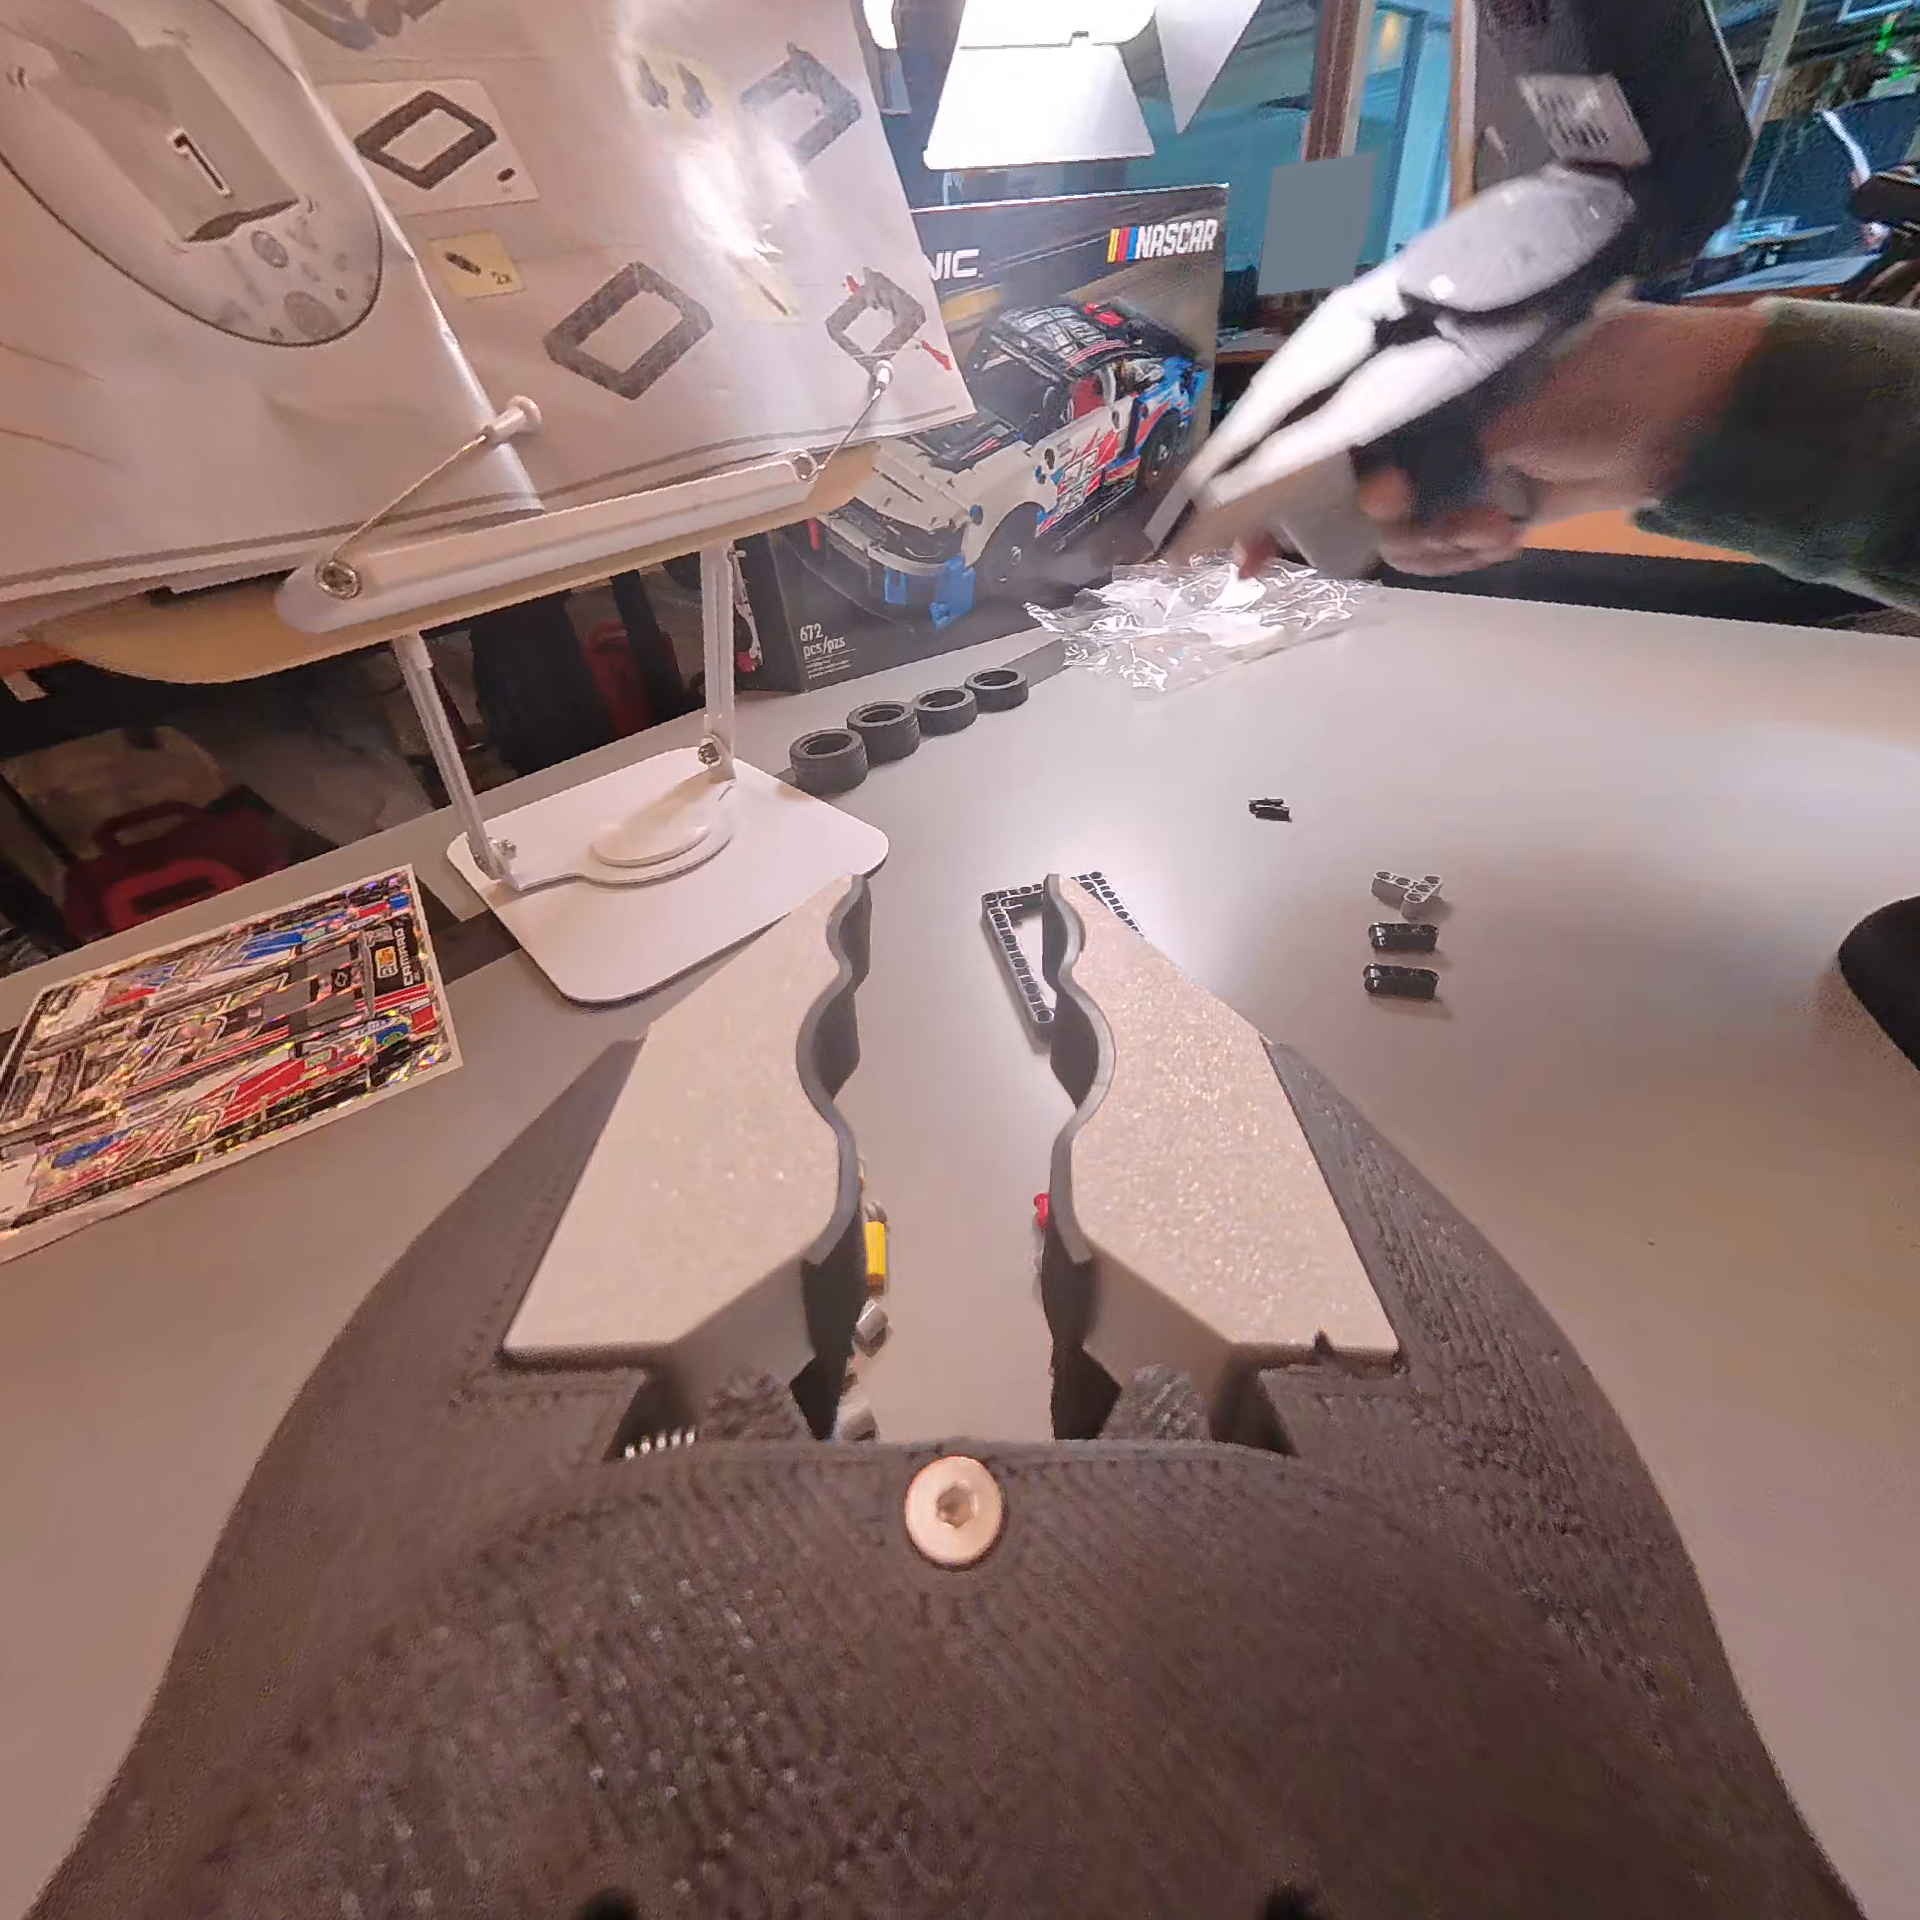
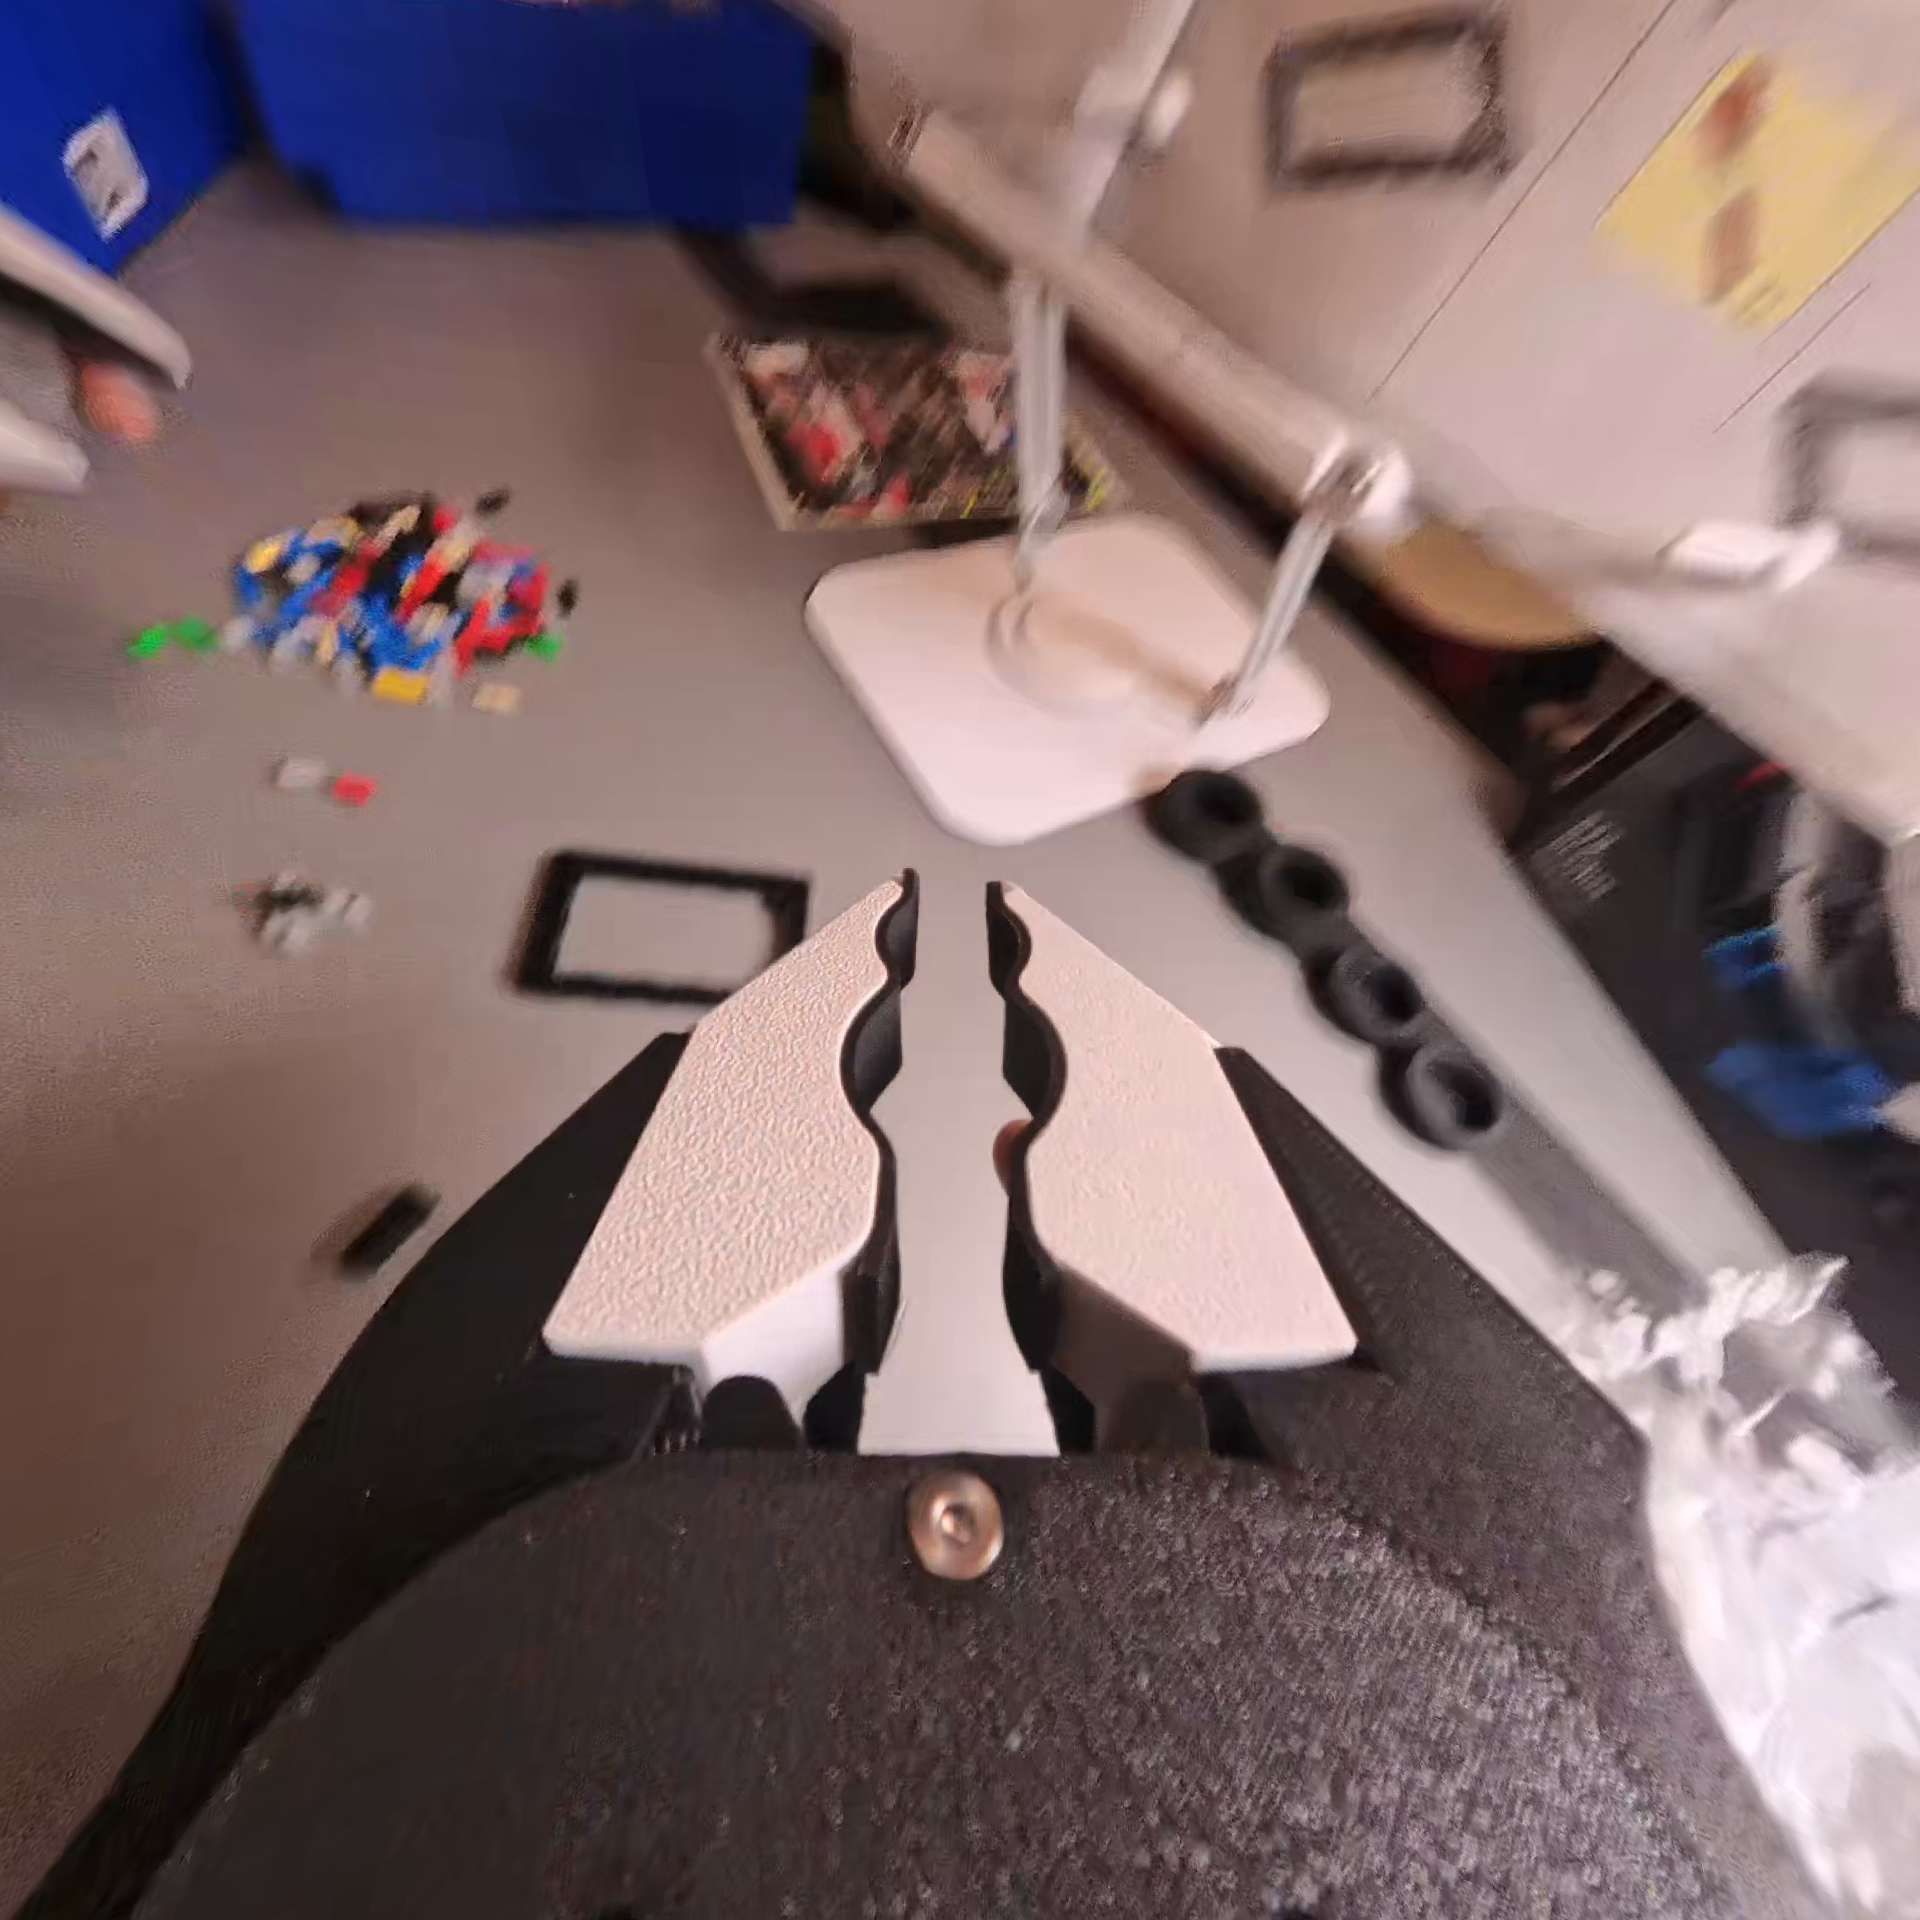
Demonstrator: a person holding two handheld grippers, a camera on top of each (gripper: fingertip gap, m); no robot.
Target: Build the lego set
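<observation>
- Left wrist view: the left gripper [image 1: 951,894] hangs over the grey table [image 1: 1558,1195] with its jaws apart and nothing between them. The black lego frame [image 1: 1013,951] lies flat just beyond the fingertips, partly hidden by the right-hand finger.
- Nearer the camera than the frame, small pieces [image 1: 873,1247] lie under the fingers; lowering blindly could scatter them, I judge.
- Right of the frame sit black pins [image 1: 1403,956] and a grey connector [image 1: 1408,891]; beyond it, four tyres [image 1: 909,727] in a row.
- Far beyond the frame, the right gripper [image 1: 1226,520] is blurred above a plastic bag [image 1: 1195,613]; snagging the bag could drag it.
- Right wrist view: the right gripper [image 2: 951,888] is slightly parted and empty. The picture is smeared, suggesting fast motion. The frame [image 2: 665,940] lies left of its tips, the stand's base [image 2: 1060,686] beyond; a quick swing may knock the stand or tyres [image 2: 1340,956].
</observation>
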